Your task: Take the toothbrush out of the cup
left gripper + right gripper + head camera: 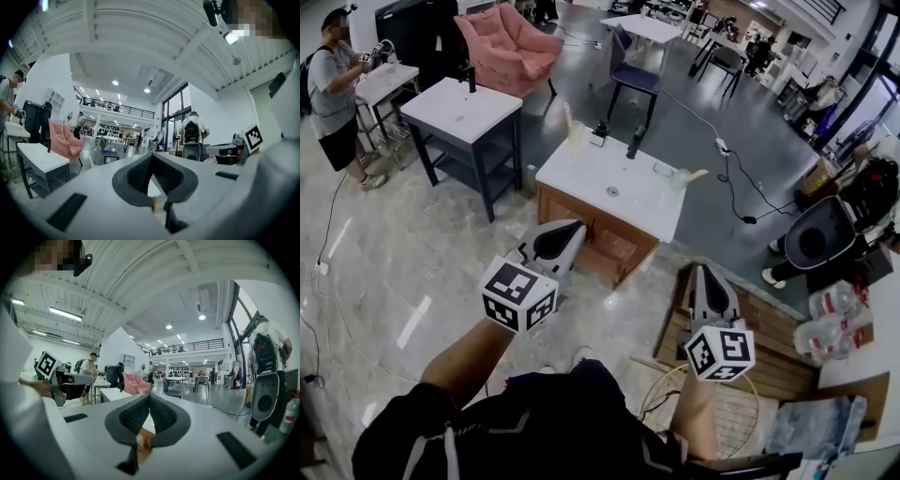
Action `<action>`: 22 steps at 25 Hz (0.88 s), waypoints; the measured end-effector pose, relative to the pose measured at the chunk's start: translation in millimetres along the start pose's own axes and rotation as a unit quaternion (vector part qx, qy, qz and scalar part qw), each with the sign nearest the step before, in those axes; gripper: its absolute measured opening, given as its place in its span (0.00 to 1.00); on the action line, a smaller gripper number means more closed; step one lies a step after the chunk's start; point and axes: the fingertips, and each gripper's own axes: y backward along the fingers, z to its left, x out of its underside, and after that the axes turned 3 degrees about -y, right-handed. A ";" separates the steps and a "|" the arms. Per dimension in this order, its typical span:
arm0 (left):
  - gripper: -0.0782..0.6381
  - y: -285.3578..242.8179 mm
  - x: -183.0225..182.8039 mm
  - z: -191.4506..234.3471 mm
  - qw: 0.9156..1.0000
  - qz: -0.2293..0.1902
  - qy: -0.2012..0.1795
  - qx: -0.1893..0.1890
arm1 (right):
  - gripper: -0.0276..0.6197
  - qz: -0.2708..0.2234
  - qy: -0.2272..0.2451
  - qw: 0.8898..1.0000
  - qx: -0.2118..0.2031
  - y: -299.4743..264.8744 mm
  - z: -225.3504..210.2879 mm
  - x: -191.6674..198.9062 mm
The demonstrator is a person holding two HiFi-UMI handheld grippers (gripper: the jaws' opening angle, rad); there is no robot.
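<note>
A white-topped wooden table (609,187) stands ahead of me on the floor. A pale cup with a toothbrush (574,129) stands at its far left corner. A second pale cup with a toothbrush (684,178) is at its right edge. My left gripper (570,232) is held short of the table's near left side, jaws shut and empty. My right gripper (704,274) hangs off the table's near right corner, also shut and empty. In the left gripper view, the left gripper (151,158) shows a sliver of table between closed pads. In the right gripper view, the right gripper (147,398) is closed too.
Two dark objects (633,142) stand at the table's far edge. A dark-framed white table (459,111) and pink armchair (511,42) are at left, a person (333,84) beyond. A slatted wooden platform (773,352), water bottles (834,300) and floor cable (733,183) lie right.
</note>
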 end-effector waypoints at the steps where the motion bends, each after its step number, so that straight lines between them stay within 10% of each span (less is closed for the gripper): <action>1: 0.11 -3.4 1.3 3.1 1.000 -0.001 0.000 0.001 | 0.05 0.001 0.003 1.000 0.000 -5.1 -0.4 0.2; 22: 0.11 -152.2 -7.5 120.6 0.998 0.021 -0.026 -0.053 | 0.05 -0.021 -0.030 0.999 -0.010 -192.3 -89.5 -8.2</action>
